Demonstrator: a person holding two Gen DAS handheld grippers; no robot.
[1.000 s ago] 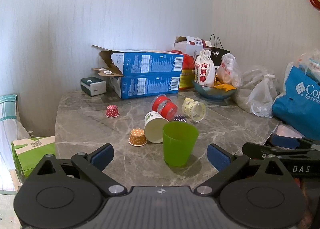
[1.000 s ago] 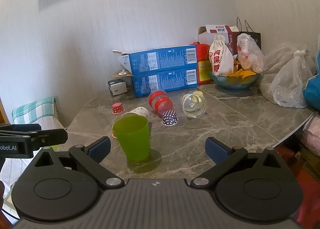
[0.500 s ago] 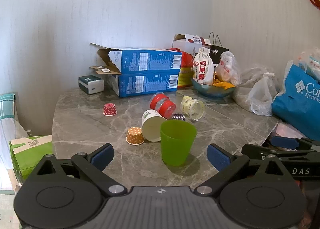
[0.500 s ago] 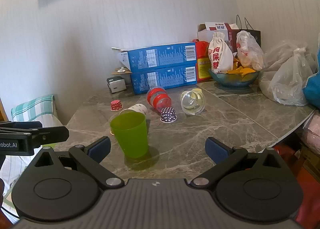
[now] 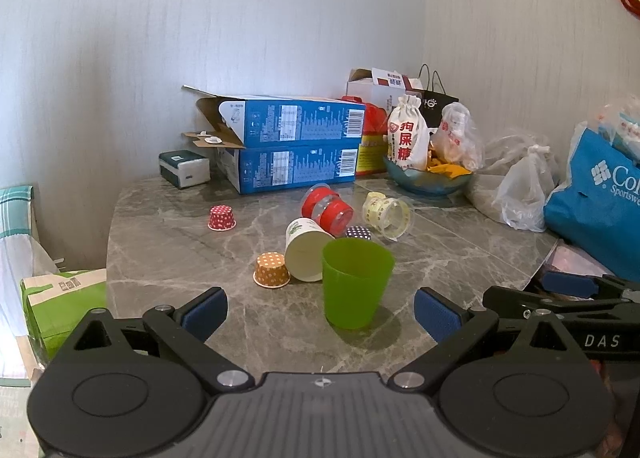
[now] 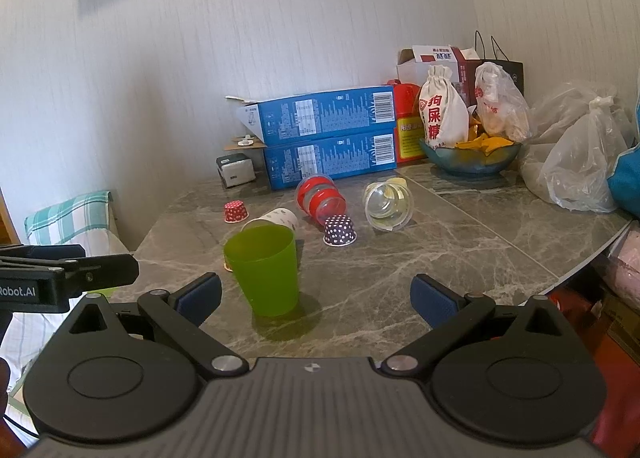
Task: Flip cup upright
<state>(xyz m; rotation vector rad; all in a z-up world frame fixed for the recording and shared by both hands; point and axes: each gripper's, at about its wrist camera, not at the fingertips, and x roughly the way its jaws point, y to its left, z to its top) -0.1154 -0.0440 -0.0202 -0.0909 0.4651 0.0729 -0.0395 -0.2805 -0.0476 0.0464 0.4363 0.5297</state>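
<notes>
Tapered glossy green plastic cup (image 5: pixel 356 282) upright

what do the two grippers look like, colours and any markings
Both the left gripper and right gripper are matte black, with round pivot housings, silver screws and blue pads on the fingers. Seen side-on, one reads "DAS", the other "Robot.AI", in white.

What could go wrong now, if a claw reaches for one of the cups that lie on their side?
1. The upright green cup stands just ahead of the open left claw; reaching past it may topple it.
2. The white paper cup lies against it, leaving little room.
3. The red cup and clear cup lie sideways and might roll.
</notes>
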